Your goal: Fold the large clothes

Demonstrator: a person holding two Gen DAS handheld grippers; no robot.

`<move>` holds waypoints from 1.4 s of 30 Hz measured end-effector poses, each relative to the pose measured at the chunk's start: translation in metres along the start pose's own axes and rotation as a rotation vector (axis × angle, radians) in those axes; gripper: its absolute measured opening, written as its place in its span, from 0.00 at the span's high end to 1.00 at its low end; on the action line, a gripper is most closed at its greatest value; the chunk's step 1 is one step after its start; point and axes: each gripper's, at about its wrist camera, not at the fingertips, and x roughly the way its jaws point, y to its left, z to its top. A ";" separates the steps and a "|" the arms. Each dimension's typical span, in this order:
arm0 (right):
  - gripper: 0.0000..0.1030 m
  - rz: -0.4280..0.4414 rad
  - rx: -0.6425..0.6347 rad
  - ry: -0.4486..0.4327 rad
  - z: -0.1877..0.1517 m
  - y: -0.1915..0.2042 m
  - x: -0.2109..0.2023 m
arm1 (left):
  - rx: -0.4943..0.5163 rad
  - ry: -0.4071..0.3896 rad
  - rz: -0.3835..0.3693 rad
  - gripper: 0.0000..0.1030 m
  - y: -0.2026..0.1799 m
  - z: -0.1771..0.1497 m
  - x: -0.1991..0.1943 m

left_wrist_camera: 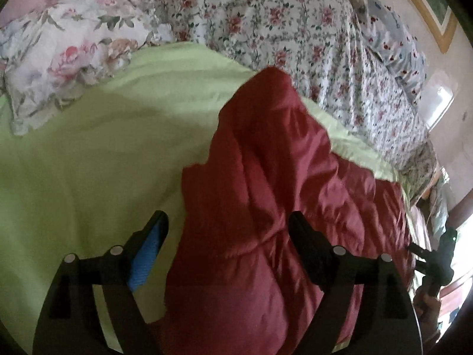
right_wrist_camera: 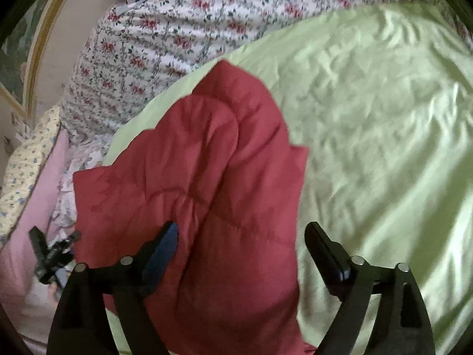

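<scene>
Between the wide-spread fingers of the left gripper (left_wrist_camera: pixel 227 227) lies a red quilted garment (left_wrist_camera: pixel 266 192), not pinched. The right gripper (right_wrist_camera: pixel 241 236) also gapes wide above it. The garment rests rumpled on a pale green sheet (right_wrist_camera: pixel 369 118) beside floral bedding (left_wrist_camera: pixel 266 14).

One red quilted garment (left_wrist_camera: pixel 266 207); one green sheet (left_wrist_camera: pixel 88 162); two grippers (left_wrist_camera: pixel 227 227)

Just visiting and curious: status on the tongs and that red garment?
Left tongs open, right tongs open, gripping nothing. Red quilted garment lying rumpled on green sheet. Nothing in the way.
</scene>
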 end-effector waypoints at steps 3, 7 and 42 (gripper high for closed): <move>0.10 -0.036 -0.029 -0.017 0.009 0.007 -0.001 | 0.025 -0.013 0.003 0.19 -0.010 0.011 0.003; 0.06 -0.069 -0.075 -0.034 0.025 0.023 0.004 | 0.096 -0.023 0.022 0.18 -0.034 0.024 0.012; 0.87 -0.183 -0.123 -0.130 0.099 0.043 0.047 | 0.085 0.056 0.023 0.91 -0.050 0.084 0.088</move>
